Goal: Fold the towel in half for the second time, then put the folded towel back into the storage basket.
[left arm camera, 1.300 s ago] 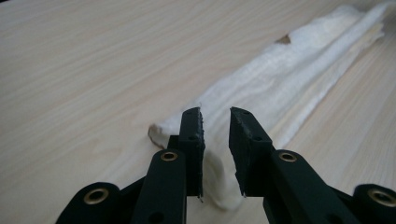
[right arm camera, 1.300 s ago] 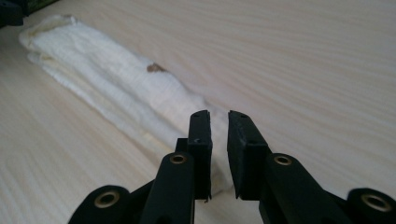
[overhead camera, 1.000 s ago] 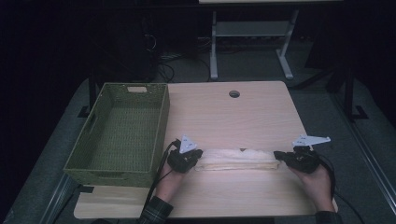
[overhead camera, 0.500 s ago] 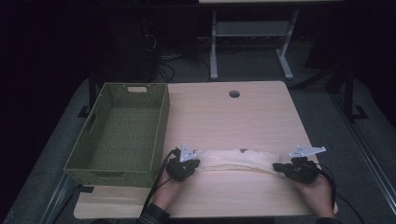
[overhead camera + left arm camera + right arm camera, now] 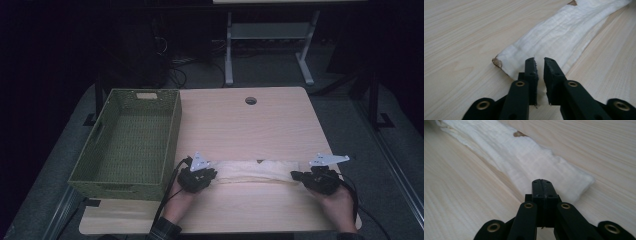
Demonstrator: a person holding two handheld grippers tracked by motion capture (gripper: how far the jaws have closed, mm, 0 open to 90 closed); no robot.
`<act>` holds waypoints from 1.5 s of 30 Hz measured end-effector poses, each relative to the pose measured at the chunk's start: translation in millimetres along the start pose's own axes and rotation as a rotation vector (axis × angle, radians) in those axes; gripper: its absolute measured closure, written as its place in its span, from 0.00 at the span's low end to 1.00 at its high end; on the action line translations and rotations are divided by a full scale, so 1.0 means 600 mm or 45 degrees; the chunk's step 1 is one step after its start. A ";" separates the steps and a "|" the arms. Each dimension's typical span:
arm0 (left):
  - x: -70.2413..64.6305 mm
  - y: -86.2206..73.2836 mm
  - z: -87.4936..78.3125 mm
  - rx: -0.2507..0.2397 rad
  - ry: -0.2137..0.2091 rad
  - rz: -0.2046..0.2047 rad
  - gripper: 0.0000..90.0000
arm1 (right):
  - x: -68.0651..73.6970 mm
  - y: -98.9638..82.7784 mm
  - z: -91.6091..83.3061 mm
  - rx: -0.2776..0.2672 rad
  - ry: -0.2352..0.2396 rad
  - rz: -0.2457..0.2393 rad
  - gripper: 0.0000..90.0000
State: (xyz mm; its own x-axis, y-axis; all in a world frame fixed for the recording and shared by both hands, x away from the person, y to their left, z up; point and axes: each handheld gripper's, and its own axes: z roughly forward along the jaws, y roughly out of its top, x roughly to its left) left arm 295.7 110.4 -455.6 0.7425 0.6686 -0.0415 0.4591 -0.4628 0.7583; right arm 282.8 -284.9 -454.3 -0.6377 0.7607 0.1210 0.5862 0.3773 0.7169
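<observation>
A long white cloth [image 5: 255,171] lies folded into a strip across the near part of the wooden table [image 5: 250,130]. At its left end is my left gripper [image 5: 212,175]. In the left gripper view, the left gripper [image 5: 539,61] has a narrow gap between its jaws, which have just been opening. The cloth [image 5: 556,37] lies under the tips, and the pads are not pressing on it. My right gripper [image 5: 296,176] is at the strip's right end. There the right gripper [image 5: 541,181] has its jaws together over the near edge of the cloth [image 5: 524,157].
A green woven basket [image 5: 172,130] stands on the table's left side, close to the left hand. A round cable hole [image 5: 250,100] sits near the far edge. A metal frame [image 5: 265,35] stands on the dark floor beyond the table.
Both hands and the cloth's near edge have shifted slightly toward the front edge of the table. The strip now lies flat between the two grippers.
</observation>
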 end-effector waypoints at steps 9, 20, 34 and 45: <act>0.010 0.009 0.001 0.010 -0.040 0.011 0.55 | 0.020 -0.003 0.014 0.050 0.050 0.014 1.00; 0.011 0.011 0.011 -0.003 -0.051 0.024 0.41 | -0.005 0.004 0.037 0.084 0.001 0.054 1.00; 0.010 0.012 0.013 -0.021 -0.083 0.046 0.39 | -0.055 0.045 0.068 0.089 -0.076 0.092 1.00; 0.022 0.016 0.008 -0.043 -0.078 0.033 0.39 | -0.087 0.096 0.122 0.057 -0.106 0.145 1.00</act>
State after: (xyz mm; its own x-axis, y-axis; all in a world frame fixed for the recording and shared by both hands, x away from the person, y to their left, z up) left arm 312.3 112.4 -452.1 0.7829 0.6192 -0.0603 0.4231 -0.4590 0.7812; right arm 386.3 -264.5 -469.6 -0.5235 0.8402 0.1412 0.6750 0.3079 0.6705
